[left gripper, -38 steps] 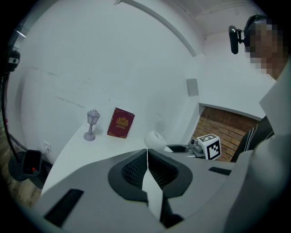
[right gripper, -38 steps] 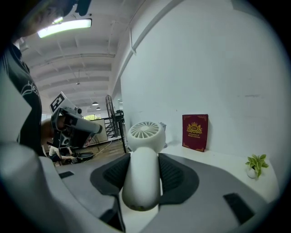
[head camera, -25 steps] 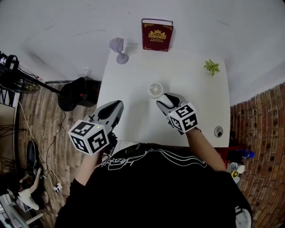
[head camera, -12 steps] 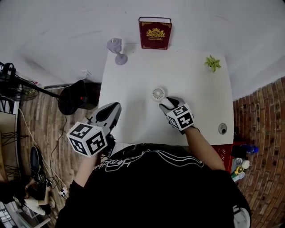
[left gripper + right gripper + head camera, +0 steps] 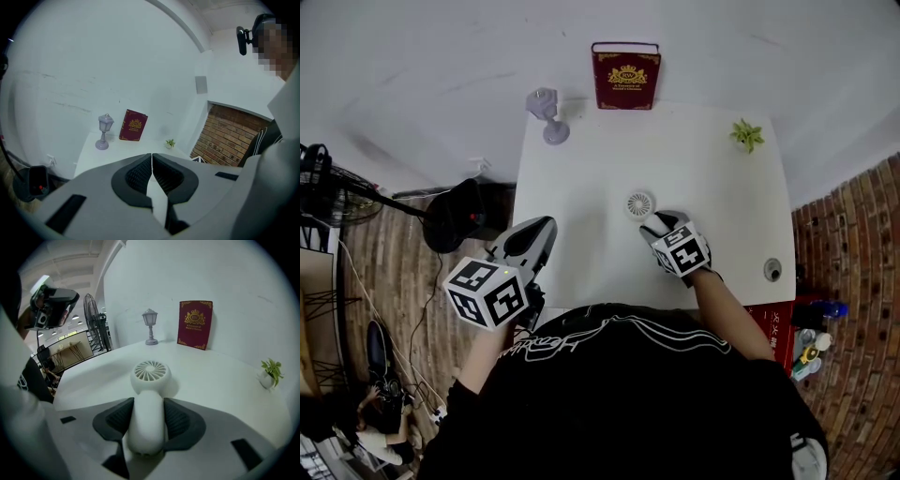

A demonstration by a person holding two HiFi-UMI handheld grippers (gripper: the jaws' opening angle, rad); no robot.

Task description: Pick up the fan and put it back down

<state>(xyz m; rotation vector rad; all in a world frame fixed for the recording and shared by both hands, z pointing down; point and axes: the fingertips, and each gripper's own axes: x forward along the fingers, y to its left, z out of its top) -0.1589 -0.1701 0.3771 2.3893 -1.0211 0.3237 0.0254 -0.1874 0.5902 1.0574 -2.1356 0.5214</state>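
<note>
On the floor just left of the table [image 5: 581, 178] sat a dark round object [image 5: 459, 211]; what it was could not be made out. The left gripper [image 5: 546, 225] hung at the table's front left edge, off the surface, pointing across it. Its jaws were pressed together with nothing between them, as the left gripper view showed [image 5: 152, 161]. At the table's back left corner stood a small grey lamp [image 5: 548, 112], upright on its round foot. A dark red book [image 5: 625, 75] stood upright at the middle of the table's back edge, against the white wall.

The white fan [image 5: 640, 204] was a little right of the table's middle, its round grille facing up. The right gripper [image 5: 654, 225] reached over the table's front edge and held the fan by the handle, one dark pad tight against each side of it [image 5: 149, 404]. The fan's head [image 5: 150, 371] was right down at the tabletop; whether it touched could not be told. A little green plant [image 5: 747, 134] in a white pot stood at the table's back right corner, well apart from the fan.
</note>
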